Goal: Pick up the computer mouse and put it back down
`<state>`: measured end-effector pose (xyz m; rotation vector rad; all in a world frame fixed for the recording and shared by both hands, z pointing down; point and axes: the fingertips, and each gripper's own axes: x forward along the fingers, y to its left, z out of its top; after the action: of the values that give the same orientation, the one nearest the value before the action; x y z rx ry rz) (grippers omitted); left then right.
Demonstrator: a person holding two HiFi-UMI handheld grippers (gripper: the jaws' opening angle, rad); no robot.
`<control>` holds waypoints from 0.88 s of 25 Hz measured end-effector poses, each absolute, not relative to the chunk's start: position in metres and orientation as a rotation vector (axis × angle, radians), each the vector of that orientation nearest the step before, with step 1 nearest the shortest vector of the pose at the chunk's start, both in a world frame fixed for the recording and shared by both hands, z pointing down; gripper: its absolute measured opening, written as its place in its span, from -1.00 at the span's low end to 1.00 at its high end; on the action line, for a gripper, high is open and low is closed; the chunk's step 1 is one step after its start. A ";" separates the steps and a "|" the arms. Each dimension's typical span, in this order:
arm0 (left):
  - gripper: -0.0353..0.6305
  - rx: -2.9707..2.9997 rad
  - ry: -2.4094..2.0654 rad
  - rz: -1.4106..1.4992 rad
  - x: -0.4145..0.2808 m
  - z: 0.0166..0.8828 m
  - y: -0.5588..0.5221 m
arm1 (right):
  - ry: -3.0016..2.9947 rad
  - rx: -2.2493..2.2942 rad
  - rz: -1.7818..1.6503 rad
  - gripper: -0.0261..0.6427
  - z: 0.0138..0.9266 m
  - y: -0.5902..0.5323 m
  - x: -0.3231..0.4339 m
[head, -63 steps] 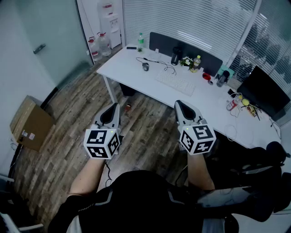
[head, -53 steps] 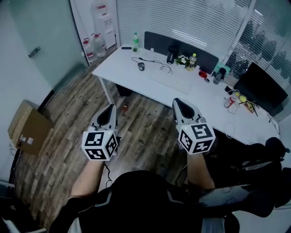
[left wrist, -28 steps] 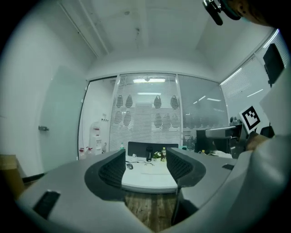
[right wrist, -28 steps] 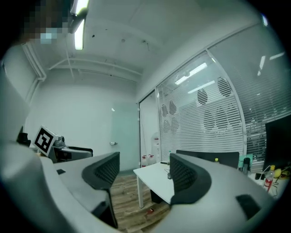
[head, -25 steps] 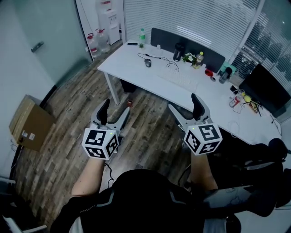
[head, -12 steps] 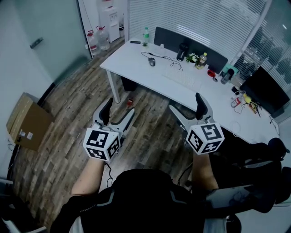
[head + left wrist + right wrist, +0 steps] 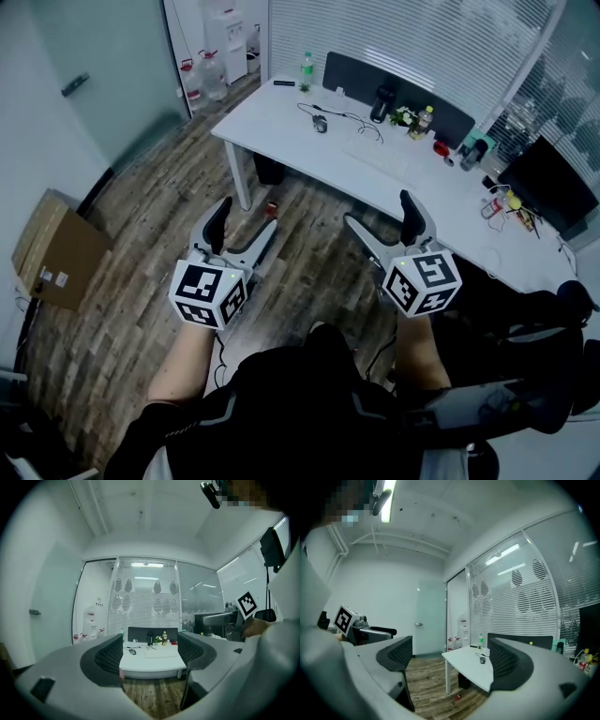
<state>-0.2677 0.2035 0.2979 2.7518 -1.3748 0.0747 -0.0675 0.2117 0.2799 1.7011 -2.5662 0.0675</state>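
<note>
Bench (image 7: 300,159) stands well ahead of me, computer mouse (image 7: 321,123) lying on it. My left tongs (image 7: 246,217) and right tongs (image 7: 377,210) have just been opening, now wide apart, both empty.

White desk (image 7: 281,141): mouse (image 7: 322,123), keyboard (image 7: 375,157), bottle (image 7: 307,71) on top.

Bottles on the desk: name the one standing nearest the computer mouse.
The green bottle at the desk's far left corner; the yellowish bottle stands much farther right.
</note>
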 end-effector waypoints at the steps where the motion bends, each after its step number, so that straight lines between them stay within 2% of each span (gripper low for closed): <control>1: 0.18 2.742 -1.380 0.075 -0.269 0.299 0.201 | -2.570 1.698 0.059 0.55 0.279 0.209 -0.069; 9: 0.18 2.675 -1.423 0.074 -0.274 0.309 0.162 | -2.624 1.669 0.066 0.55 0.283 0.159 -0.068; 22: 0.18 2.612 -1.584 0.123 -0.256 0.312 0.030 | -2.673 1.572 0.147 0.54 0.303 0.012 -0.043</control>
<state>-0.2564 0.0304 0.3125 2.6117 -1.5838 0.1231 -0.0426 0.0121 0.3033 1.5721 -2.6728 0.1470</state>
